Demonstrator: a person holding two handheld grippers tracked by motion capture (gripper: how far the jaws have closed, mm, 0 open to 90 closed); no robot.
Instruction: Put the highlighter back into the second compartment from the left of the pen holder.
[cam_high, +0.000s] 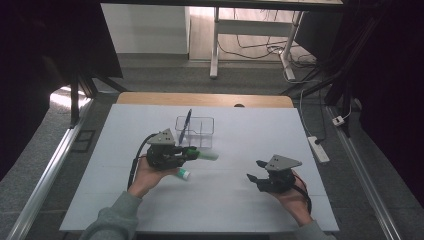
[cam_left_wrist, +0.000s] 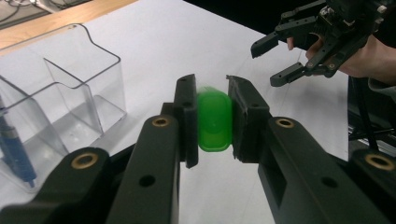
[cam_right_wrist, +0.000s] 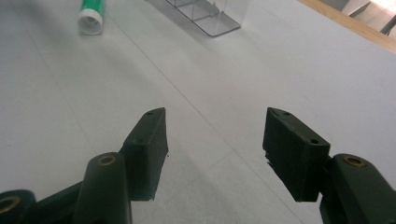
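On the left of the counter (cam_high: 240, 200), the left tool (cam_high: 192, 152) is clamped on a green tube (cam_high: 206, 156), its two black pads pressing the tube's sides; in the left gripper view the tube (cam_left_wrist: 215, 121) sits squarely between them, seen end-on and a little blurred. The tube is held just above the counter, pointing right, with its pale end sticking out past the tool. Just behind it stands a clear organizer (cam_high: 201, 131) with several compartments, and a blue pen (cam_high: 185, 126) leans upright in its left side; the left gripper view shows the organizer (cam_left_wrist: 70, 84) close by on the left with the pen (cam_left_wrist: 16, 149) inside a near compartment. A second tube (cam_high: 183, 174), green with a white cap, lies on the counter just under the left hand (cam_high: 145, 177); the right gripper view catches its capped end (cam_right_wrist: 92, 17) well off from that tool. Farther right, well apart from the tubes, the right tool (cam_high: 255, 171) hovers over bare counter with its jaws apart and nothing between them, pointing left.
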